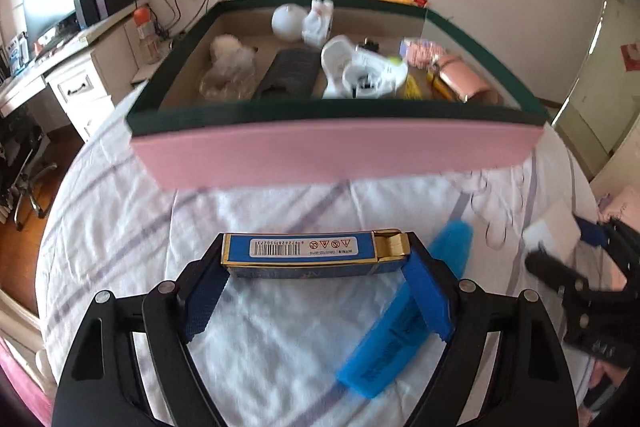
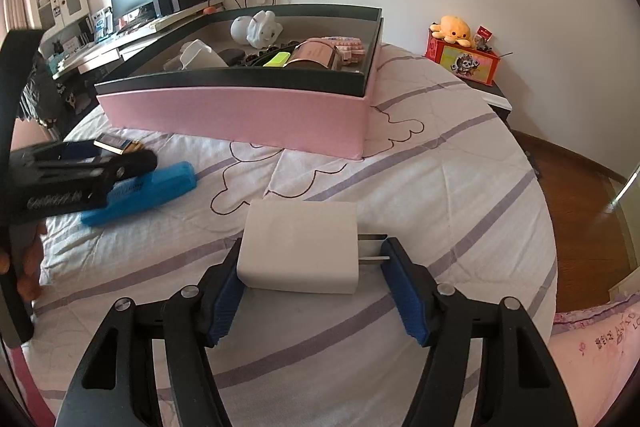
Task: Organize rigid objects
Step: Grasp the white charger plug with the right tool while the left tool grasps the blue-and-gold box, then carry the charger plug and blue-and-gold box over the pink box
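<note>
Above the bed (image 2: 400, 187), the left gripper (image 1: 316, 267) clamps a stiff, light blue box (image 1: 304, 253) by its ends while the right gripper (image 2: 312, 267) pinches a smooth, likely slippery white charger (image 2: 298, 247), prongs against one finger, short of the pink tray (image 2: 240, 115).

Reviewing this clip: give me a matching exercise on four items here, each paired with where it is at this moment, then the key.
Things:
1. blue and gold box
2. white charger
3. blue case
4. white astronaut figure

Places:
A. lying loose on the bedsheet
B. inside the pink box
C. between the fingers of the left gripper
D. between the fingers of the right gripper

Pairs: 1-C, 2-D, 3-A, 4-B
</note>
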